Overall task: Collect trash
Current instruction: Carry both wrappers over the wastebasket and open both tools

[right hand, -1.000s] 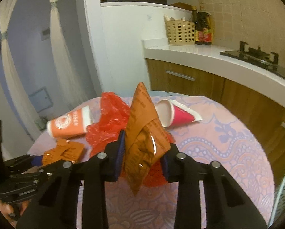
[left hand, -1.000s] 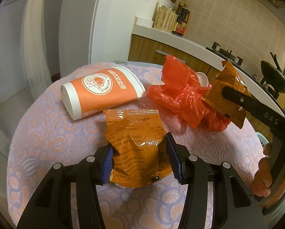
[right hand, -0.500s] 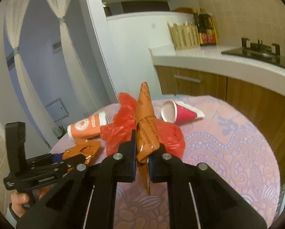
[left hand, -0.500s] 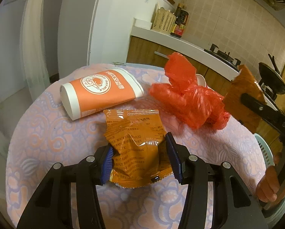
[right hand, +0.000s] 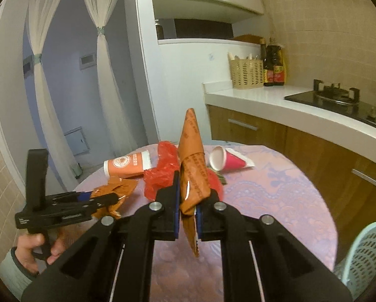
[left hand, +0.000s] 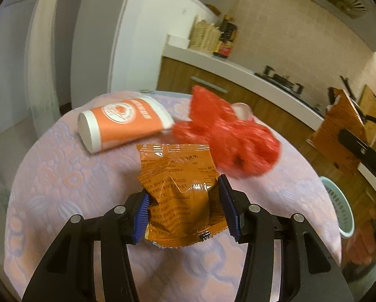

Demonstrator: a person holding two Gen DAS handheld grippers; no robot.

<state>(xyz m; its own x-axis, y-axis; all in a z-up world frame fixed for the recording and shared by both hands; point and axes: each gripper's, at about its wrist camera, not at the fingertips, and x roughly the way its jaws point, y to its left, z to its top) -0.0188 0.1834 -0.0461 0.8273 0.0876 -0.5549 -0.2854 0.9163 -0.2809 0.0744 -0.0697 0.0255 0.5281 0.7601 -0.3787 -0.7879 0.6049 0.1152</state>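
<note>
**Foil wrappers gripped in both hands**

Orange paper cup (left hand: 123, 128) lies on its side at the bench's (left hand: 49, 176) far left. Next, the left hand-held gripper (left hand: 184, 207) clamps an orange snack wrapper (left hand: 178, 188) by its sides. Rightward, the right hand-held gripper (right hand: 188, 211) pinches another wrapper (right hand: 191, 166) tight, lifted. Both look light, crinkly, slippery: grip mid-body, firmly.

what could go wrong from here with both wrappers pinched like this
1. The right gripper pinches its wrapper only near the lower end; most of it sticks up loose, so it might slip out on the way to the basket.
2. The left gripper holds the other wrapper by its crumpled sides, a grip that may slide off.
3. The red bag lies close behind it and could get dragged along.
</note>
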